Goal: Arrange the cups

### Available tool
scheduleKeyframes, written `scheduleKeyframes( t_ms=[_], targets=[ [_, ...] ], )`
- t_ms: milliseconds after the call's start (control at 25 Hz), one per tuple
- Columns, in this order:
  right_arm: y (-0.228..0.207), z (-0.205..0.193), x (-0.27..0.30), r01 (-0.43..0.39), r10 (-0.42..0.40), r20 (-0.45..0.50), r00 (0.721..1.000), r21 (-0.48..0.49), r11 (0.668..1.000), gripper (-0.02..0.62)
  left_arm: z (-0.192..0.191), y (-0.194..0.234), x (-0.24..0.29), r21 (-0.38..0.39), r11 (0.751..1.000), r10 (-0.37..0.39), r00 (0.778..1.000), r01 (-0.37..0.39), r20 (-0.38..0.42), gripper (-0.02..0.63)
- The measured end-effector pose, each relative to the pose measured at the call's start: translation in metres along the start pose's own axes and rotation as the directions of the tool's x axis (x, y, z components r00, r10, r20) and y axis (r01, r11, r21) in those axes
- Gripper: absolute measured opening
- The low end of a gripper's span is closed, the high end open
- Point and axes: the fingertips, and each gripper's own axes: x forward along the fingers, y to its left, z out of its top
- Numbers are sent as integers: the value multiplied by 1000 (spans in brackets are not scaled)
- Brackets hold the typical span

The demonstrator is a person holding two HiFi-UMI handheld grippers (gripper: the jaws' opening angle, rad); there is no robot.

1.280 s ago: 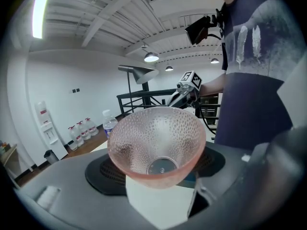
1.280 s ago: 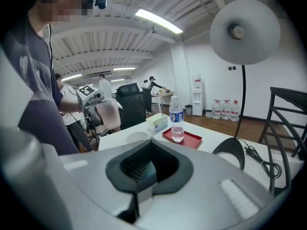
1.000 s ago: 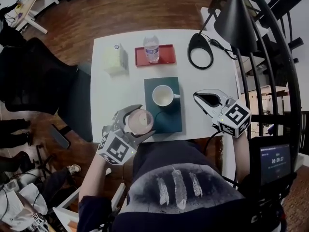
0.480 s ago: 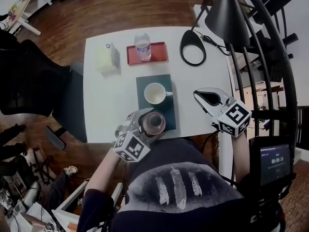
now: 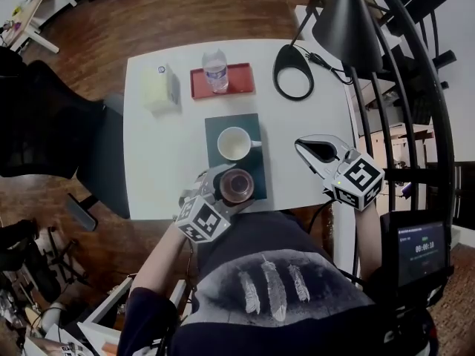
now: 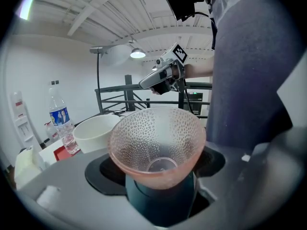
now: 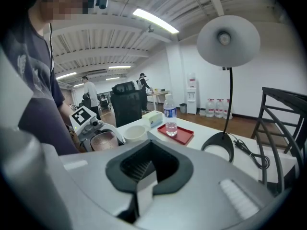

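The pink cup (image 6: 158,147) is looking like clear plastic, and its wall is showing small dimples all over. The white cup (image 5: 233,143) is shining smooth and glossy, perhaps ceramic. The dark green mat (image 5: 257,167) under it is looking matt. The white table (image 5: 159,162) is showing a smooth, matt top. The water bottle (image 5: 215,69) is looking like clear plastic, the red tray (image 5: 241,80) smooth. The floor (image 5: 185,13) is showing polished wood boards. The black lamp (image 5: 345,24) is looking matt.

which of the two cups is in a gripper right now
The pink dimpled cup, clamped in the left gripper at the near end of the green mat. The white mug stands free on that mat, with no gripper on it.
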Motion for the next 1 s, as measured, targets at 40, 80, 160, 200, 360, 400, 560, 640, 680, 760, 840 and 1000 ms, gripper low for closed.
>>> scheduleKeyframes(
  t_ms=[40, 80, 160, 200, 360, 400, 560, 640, 680, 760, 840, 1000],
  targets=[
    [0, 0, 0, -1, 1, -1, 1000, -1, 1000, 3, 0, 0, 0, -6, 1000, 0, 1000, 0, 4, 393],
    [0, 0, 0, -2, 2, -2, 1000, -2, 1000, 3, 1, 1, 0, -10, 1000, 0, 1000, 0, 8, 393],
    [1, 0, -1, -4, 4, -5, 1000, -2, 1000, 3, 2, 0, 1, -8, 1000, -1, 1000, 1, 12, 396],
    [1, 0, -1, -4, 4, -5, 1000, -1, 1000, 3, 2, 0, 1, -3, 1000, -2, 1000, 2, 12, 396],
    [1, 2, 2, -11, 10, -4, 1000, -4, 1000, 3, -2, -6, 5, 7, 999, -34, 999, 34, -18, 399],
    [2, 2, 3, -14, 14, -5, 1000, -5, 1000, 2, -3, -8, 5, 5, 999, -45, 999, 45, -25, 399],
    [4, 3, 4, -23, 23, -5, 1000, -7, 1000, 3, -1, -6, 2, -38, 998, -59, 998, 59, -13, 420],
    [4, 2, 4, -24, 24, -6, 1000, -8, 1000, 3, 1, -5, -1, -51, 997, -64, 998, 63, -11, 431],
    [3, 2, 3, -23, 23, -7, 1000, -8, 1000, 3, 2, -5, -3, -57, 996, -66, 998, 66, -9, 431],
    [3, 1, 3, -22, 22, -8, 1000, -5, 1000, 3, 4, -4, -8, -81, 994, -72, 997, 72, 4, 441],
    [3, 0, 3, -23, 23, -9, 1000, -3, 1000, 3, 5, -3, -12, -108, 991, -81, 997, 83, 16, 461],
    [2, 0, 3, -21, 21, -9, 1000, -2, 1000, 3, 14, 2, -23, -114, 989, -92, 996, 94, 18, 488]
  ],
)
